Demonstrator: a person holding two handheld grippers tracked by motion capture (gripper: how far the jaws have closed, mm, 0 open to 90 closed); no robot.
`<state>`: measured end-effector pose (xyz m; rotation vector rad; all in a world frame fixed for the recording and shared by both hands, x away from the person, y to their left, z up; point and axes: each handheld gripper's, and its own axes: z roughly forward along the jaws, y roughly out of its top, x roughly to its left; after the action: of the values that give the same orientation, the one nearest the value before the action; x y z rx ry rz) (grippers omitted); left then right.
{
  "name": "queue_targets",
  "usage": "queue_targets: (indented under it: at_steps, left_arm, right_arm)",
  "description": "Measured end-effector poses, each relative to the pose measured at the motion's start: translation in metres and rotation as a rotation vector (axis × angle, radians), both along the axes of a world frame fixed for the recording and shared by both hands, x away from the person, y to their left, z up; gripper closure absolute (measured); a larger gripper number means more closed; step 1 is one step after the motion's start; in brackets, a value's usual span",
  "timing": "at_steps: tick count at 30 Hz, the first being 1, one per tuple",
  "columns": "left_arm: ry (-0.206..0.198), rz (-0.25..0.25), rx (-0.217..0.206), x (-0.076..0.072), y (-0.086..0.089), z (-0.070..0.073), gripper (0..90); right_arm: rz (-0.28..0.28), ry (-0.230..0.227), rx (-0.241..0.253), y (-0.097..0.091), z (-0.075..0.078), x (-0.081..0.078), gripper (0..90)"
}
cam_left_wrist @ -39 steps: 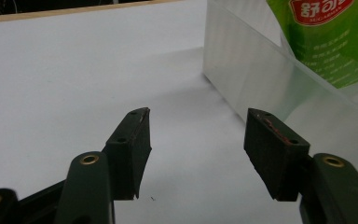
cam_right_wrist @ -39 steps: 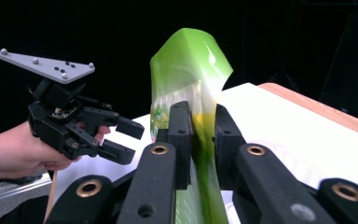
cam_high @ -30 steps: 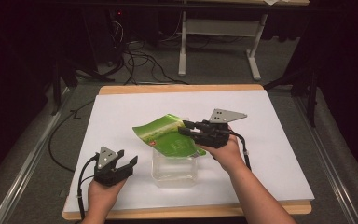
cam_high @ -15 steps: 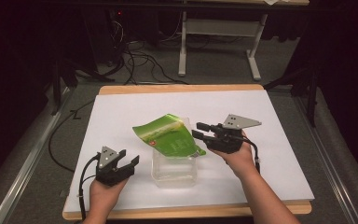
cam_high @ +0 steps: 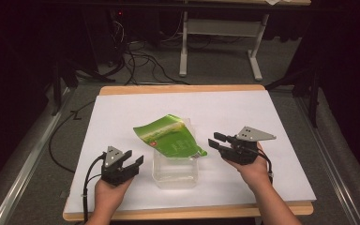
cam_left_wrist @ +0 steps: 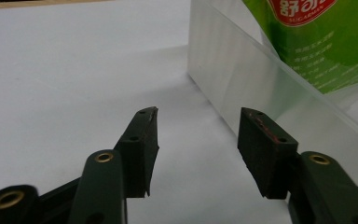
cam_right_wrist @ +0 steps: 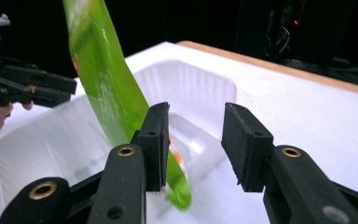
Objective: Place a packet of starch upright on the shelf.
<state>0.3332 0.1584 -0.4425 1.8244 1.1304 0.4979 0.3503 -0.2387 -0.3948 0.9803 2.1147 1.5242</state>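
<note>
A green pouch (cam_high: 171, 137) is leaning slantwise in a clear plastic tray (cam_high: 176, 172) near the front middle of the white counter (cam_high: 272, 122), its lower end resting inside the tray and its upper end tilting up and back toward the far left, well over the tray's rim. That long axis is running from the near right to the far left, so the pouch's lower corner is pointing toward the right claw (cam_high: 217, 141), which is hovering just beside it with its jaws spread and gripping nothing. In the right gripper view the pouch (cam_right_wrist: 116, 98) is rising as a thin green band just left of that claw's gap, passing behind the left jaw rather than between the two, with the tray (cam_right_wrist: 200, 88) lying open beyond. The left claw (cam_high: 132, 160) is waiting on the tray's other side, jaws likewise parted and empty; in the left gripper view the tray's clear wall (cam_left_wrist: 242, 79) is standing ahead and to the right of it, the pouch's printed face (cam_left_wrist: 326, 42) showing above that wall. Judging by the layout, the right claw is the nearer to the pouch, and any grasp would seem to call for a short shift toward the pouch's lower edge.
</note>
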Motion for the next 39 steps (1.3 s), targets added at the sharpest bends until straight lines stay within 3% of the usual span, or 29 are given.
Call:
queue_targets:
  at_steps: [8,11,15,18,21,25,39]
  left_arm:
    - [0.033,-0.021,0.014,0.004,-0.009,-0.004,61.8]
    - [0.052,-0.037,0.02,0.006,-0.014,-0.007,76.0]
    - [0.068,-0.036,0.016,0.009,-0.022,-0.01,89.5]
    - [0.082,-0.058,0.006,0.01,-0.031,-0.013,90.0]
    - [0.086,-0.087,0.003,0.007,-0.036,-0.014,90.0]
    - [0.093,-0.12,0.0,0.006,-0.041,-0.015,90.0]
    - [0.095,-0.128,0.009,0.006,-0.042,-0.017,90.0]
  right_arm:
    - [-0.054,0.038,-0.056,-0.004,-0.01,-0.004,67.5]
    - [-0.07,0.065,-0.084,0.003,-0.017,-0.004,85.3]
    - [-0.067,0.074,-0.11,0.016,-0.021,-0.006,90.0]
    - [-0.079,0.086,-0.12,0.028,-0.024,-0.005,90.0]
    - [-0.091,0.084,-0.162,0.04,-0.029,-0.002,90.0]
    - [-0.076,0.093,-0.178,0.048,-0.033,0.0,90.0]
    - [-0.038,0.12,-0.18,0.07,-0.041,0.004,90.0]
